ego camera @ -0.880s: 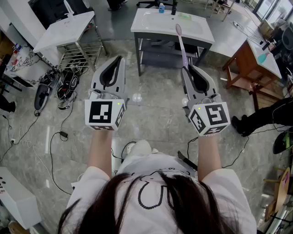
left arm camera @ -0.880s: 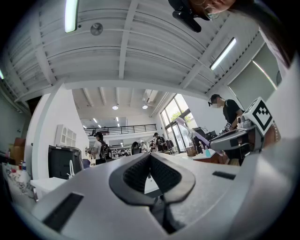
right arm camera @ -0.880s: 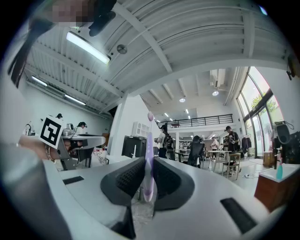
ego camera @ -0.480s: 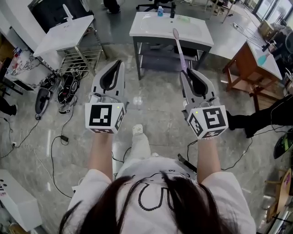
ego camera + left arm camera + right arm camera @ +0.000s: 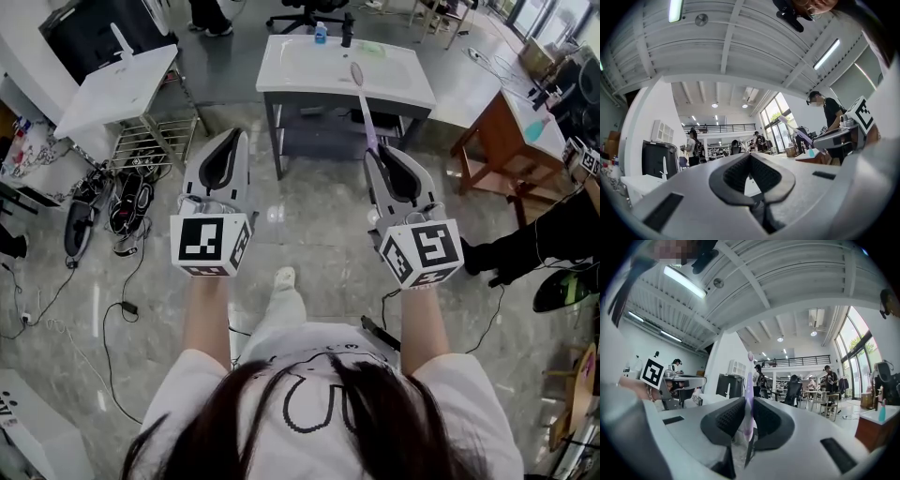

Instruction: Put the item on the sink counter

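Purple plastic toothbrush (image 5: 367,108) is pinched in the right gripper (image 5: 382,152), well away from the white sink counter (image 5: 281,73); left gripper (image 5: 232,136) is closed, empty; likely the carrying step; next, get closer, lay it down.

The floor (image 5: 319,234) across mid-frame looked like glossy polished stone. The sink counter (image 5: 300,75) at top centre had a smooth, glossy white top. The left gripper (image 5: 234,134) and right gripper (image 5: 375,150) were matt grey plastic with ribbed black pads (image 5: 727,417). The toothbrush (image 5: 365,108) was smooth lilac plastic, and the table (image 5: 476,127) at the right edge was brown wood.
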### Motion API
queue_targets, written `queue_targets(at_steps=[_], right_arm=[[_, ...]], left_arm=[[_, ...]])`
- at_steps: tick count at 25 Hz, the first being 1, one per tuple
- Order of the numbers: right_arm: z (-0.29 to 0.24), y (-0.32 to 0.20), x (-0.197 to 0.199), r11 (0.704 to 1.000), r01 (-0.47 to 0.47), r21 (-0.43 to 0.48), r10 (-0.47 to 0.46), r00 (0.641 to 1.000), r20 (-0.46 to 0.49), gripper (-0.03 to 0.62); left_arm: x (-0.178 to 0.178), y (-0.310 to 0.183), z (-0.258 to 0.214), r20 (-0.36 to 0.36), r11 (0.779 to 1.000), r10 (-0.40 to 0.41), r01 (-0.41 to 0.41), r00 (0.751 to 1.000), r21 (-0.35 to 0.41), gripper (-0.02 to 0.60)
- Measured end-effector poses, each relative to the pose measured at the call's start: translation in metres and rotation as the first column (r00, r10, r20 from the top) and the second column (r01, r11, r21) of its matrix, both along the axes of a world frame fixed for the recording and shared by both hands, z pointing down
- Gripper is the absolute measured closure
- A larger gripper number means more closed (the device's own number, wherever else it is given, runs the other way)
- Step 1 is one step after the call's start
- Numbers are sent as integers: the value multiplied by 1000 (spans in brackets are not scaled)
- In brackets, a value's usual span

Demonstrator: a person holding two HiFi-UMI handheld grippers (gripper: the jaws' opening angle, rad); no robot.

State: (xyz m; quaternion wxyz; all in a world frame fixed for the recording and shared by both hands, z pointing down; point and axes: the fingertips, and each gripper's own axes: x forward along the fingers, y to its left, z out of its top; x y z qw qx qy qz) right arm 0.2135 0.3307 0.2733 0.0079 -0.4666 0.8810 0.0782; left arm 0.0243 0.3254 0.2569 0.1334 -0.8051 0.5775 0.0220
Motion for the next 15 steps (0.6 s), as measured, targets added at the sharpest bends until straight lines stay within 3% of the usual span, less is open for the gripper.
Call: queue_targets(at_steps=[15], right_arm=[[-3, -180, -74, 999, -24, -26, 24, 1000, -9, 519]], left_arm=[[-78, -184, 0, -22, 1000, 13, -14, 1000, -16, 572]])
